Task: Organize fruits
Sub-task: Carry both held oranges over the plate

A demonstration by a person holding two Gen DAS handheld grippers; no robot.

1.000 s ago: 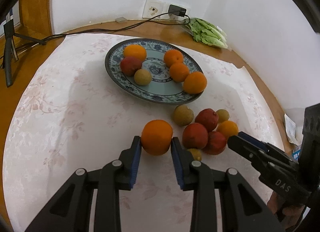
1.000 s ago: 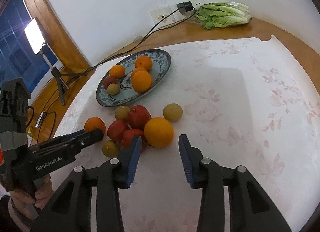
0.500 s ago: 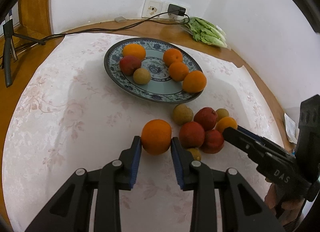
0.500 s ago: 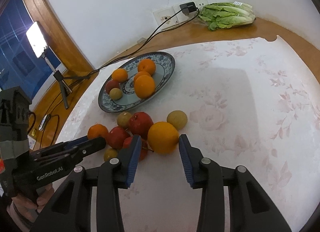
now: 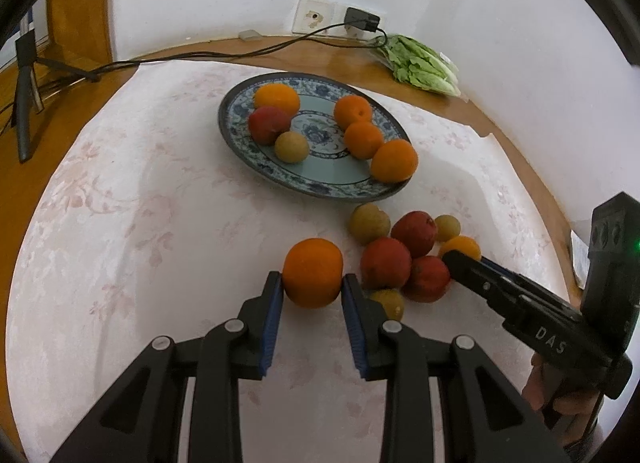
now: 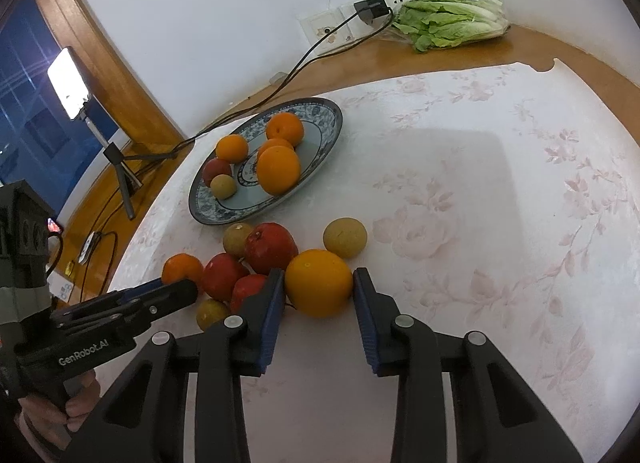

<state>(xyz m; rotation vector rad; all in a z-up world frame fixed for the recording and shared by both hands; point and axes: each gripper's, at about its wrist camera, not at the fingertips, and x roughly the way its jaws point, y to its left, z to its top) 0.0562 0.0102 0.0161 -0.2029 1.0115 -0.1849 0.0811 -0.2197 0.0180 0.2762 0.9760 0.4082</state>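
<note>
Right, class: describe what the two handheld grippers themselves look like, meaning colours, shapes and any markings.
Both are matte black plastic with two angular fingers, blue ribbed pads and silver pivot rivets. The left gripper carries white "GenRobot.AI" lettering. The right gripper reads "DAS" and has a boxy black housing with a green light. A bare hand grips the left handle; no sleeve shows.

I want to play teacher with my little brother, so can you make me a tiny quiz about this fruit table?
1. How many fruits lie on the blue patterned plate?
2. True or false: the lettuce lies on the plate.
3. What sits between the pads of the left gripper? A. a red fruit B. an orange C. the lettuce

Key: 1. six; 2. false, it lies on the bare wood by the wall; 3. B.
</note>
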